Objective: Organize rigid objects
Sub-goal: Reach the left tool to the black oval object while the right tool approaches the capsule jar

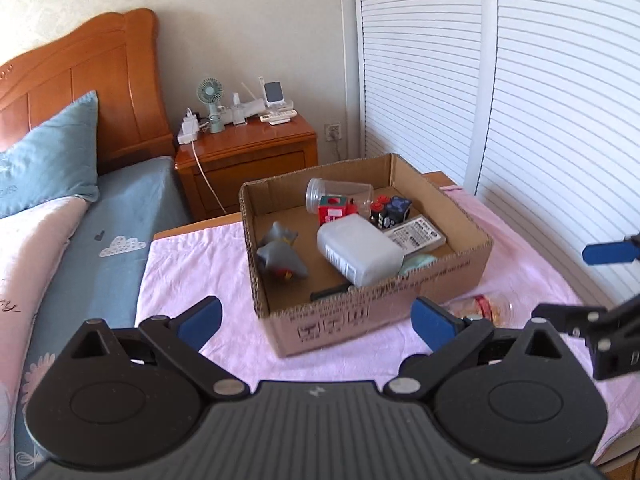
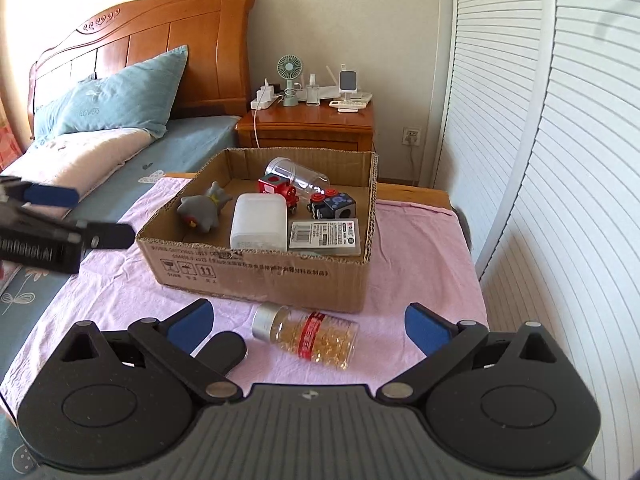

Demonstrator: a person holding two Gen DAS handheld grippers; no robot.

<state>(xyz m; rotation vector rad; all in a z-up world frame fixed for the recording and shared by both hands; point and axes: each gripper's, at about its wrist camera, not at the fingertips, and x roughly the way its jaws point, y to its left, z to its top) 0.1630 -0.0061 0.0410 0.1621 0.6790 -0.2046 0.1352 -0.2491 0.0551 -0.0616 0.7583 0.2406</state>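
Left wrist: left claw [image 1: 316,318] spread wide, empty, near the cardboard box [image 1: 384,312] on the counter

Right wrist: right claw [image 2: 308,320] spread, empty — capsule bottle [image 2: 308,336] lies between its fingers, just outside the box; lower squarely, clamp mid-body

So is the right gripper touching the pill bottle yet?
Apart. The right wrist view shows the right gripper open, with the pill bottle lying on the pink cloth between its fingers and bare cloth on both sides.
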